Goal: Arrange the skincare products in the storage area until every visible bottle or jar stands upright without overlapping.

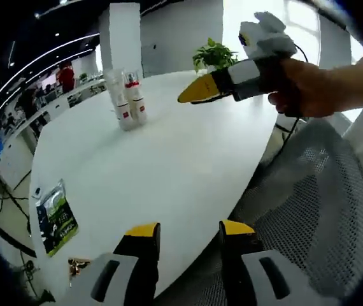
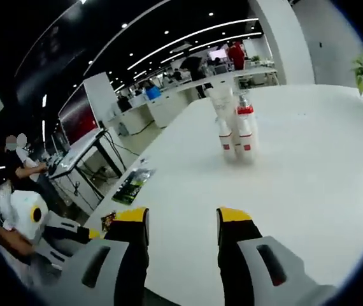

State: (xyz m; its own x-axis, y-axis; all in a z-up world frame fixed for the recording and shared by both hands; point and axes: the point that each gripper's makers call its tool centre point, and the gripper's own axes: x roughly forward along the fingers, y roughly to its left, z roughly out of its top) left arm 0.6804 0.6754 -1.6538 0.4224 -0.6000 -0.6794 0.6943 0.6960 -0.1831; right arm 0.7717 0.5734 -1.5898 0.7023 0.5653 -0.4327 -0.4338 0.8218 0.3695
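Note:
A tight cluster of white skincare bottles with red labels stands upright on the white table, far from both grippers. In the right gripper view the same bottles rise straight ahead, one with a red collar. My left gripper is open near the table's near edge with nothing between its yellow-tipped jaws. My right gripper is open and empty too. In the left gripper view it comes in from the right, held by a hand above the table, to the right of the bottles.
A green printed packet lies flat near the table's left edge, seen also as the packet. A potted plant stands at the far edge. A grey mesh chair sits beside the table. People and desks fill the background.

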